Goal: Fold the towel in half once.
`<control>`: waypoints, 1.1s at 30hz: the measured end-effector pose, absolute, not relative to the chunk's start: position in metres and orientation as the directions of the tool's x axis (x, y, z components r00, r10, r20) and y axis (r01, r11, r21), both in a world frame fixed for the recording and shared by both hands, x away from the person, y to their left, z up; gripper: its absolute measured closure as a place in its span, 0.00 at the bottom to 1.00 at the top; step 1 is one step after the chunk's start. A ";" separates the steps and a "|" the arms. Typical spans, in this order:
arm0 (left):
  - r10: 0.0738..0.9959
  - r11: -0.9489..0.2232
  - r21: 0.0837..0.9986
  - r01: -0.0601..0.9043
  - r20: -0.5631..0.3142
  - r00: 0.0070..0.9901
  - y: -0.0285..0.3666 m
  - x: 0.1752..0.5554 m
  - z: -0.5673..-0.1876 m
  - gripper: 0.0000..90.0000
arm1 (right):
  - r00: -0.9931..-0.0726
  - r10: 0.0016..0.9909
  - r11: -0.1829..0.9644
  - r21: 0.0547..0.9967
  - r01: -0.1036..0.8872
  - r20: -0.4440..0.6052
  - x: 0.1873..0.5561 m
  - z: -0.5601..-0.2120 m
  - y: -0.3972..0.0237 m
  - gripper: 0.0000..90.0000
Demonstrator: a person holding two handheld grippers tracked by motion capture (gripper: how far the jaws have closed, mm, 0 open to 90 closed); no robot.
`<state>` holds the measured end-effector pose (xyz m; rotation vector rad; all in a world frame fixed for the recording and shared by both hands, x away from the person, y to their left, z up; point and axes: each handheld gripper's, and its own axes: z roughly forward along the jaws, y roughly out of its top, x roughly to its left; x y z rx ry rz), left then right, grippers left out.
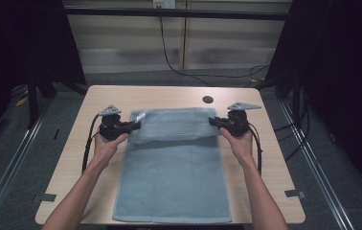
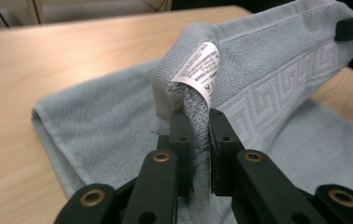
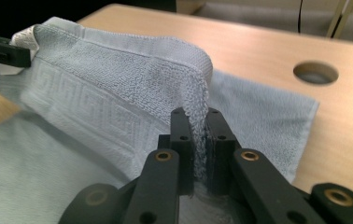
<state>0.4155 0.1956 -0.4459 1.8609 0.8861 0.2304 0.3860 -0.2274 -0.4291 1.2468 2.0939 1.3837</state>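
Black fingers (image 2: 195, 140) of the left gripper (image 1: 132, 126) pinch a corner of the pale blue towel (image 1: 172, 184) by its white care label (image 2: 198, 70). Right gripper (image 1: 216, 122) fingers (image 3: 198, 140) clamp the opposite corner. Far edge lifted, folding over; the rest lies flat on the wooden worktop (image 1: 265, 167).

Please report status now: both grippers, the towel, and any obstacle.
Left gripper and right gripper shut on towel corners. Far edge lifted, folding toward person. Nothing in the way.

Your towel (image 2: 277, 93): looped terry cloth, matt, woven key-pattern band. Label (image 2: 198, 70): printed fabric. Counter (image 1: 169, 96): smooth pale wood. Claws: matt black plastic.
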 end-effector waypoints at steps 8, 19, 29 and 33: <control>0.623 -0.172 0.912 0.373 -0.193 0.758 0.207 0.389 -0.403 0.92 | -0.603 0.781 0.122 0.906 0.406 0.165 0.366 -0.395 -0.231 0.93; 0.568 -0.192 0.943 0.271 -0.118 0.814 0.216 0.328 -0.377 0.92 | -0.671 0.732 0.153 0.932 0.327 0.116 0.304 -0.368 -0.234 0.92; 0.515 -0.342 0.858 0.383 -0.170 0.840 0.219 0.284 -0.450 0.91 | -0.675 0.709 0.239 0.829 0.505 0.207 0.244 -0.455 -0.227 0.89; 0.508 -0.344 0.851 0.396 -0.186 0.841 0.224 0.274 -0.459 0.90 | -0.674 0.706 0.245 0.817 0.522 0.219 0.235 -0.461 -0.227 0.86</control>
